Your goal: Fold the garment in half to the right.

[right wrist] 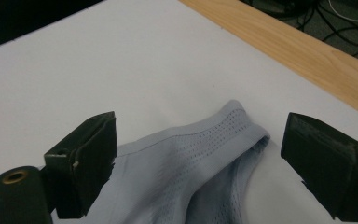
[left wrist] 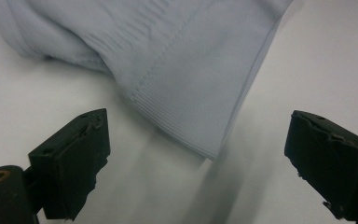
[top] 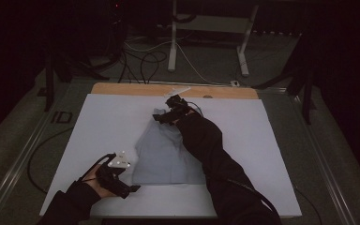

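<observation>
A pale blue garment (top: 161, 152) lies crumpled on the white table cover (top: 108, 122). My left gripper (top: 133, 180) sits at its near left corner, jaws open. In the left gripper view the ribbed hem (left wrist: 191, 107) lies ahead of the gripper (left wrist: 196, 154), its corner reaching between the jaws without touching the pads. My right gripper (top: 161, 117) hovers at the garment's far end, a dark sleeve (top: 215, 159) lying across the cloth. In the right gripper view a mesh strap (right wrist: 228, 130) lies between the open jaws of that gripper (right wrist: 198, 154), clear of both pads.
A wooden table edge (top: 136, 89) runs along the far side, with a small white item (top: 178, 90) on it. Cables (top: 145, 58) and a white stand (top: 173, 37) occupy the floor beyond. Bare white cover (top: 258, 140) lies right of the garment.
</observation>
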### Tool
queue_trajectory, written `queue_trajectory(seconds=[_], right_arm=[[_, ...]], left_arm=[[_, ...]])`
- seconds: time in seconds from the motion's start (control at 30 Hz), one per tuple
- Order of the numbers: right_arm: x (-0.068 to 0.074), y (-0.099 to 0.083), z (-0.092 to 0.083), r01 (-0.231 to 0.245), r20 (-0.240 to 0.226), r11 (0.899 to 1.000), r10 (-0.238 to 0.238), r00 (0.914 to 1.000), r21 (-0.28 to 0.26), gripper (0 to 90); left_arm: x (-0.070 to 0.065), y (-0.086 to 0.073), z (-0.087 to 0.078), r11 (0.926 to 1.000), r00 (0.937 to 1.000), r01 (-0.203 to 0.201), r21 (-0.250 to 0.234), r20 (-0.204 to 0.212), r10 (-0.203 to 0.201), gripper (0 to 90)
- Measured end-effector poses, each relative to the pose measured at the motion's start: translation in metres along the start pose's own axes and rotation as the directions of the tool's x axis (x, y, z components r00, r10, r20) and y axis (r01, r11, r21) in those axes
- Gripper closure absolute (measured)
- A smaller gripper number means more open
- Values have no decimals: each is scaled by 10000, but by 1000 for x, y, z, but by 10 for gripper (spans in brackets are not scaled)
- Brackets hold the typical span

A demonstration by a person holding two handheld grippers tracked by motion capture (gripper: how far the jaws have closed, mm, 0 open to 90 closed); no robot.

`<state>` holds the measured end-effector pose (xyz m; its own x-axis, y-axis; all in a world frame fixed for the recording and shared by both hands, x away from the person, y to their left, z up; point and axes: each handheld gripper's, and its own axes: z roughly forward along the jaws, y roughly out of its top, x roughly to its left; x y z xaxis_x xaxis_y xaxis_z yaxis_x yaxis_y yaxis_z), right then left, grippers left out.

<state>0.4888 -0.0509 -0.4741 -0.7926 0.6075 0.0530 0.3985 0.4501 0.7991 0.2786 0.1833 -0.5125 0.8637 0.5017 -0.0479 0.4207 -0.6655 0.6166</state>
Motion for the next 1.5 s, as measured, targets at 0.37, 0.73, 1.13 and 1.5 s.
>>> queue_trajectory(seconds=[0.37,0.73,1.13,1.5], right_arm=[[1,0,16,-67,-103,9997,70,9999,233,109],[1,2,18,-56,-106,9997,59,9999,244,110],[2,5,23,-81,-199,9996,86,9998,252,110],[-9,11,25,-399,89,9991,398,9992,108,110]], left_arm=[[1,7,13,9973,9999,-132,729,91,125,282],[-4,18,24,9906,9970,-633,1214,-365,682,425],[-6,25,28,9945,9977,-646,831,-169,662,823],[-15,35,11,9961,9956,-881,70,-316,883,833]])
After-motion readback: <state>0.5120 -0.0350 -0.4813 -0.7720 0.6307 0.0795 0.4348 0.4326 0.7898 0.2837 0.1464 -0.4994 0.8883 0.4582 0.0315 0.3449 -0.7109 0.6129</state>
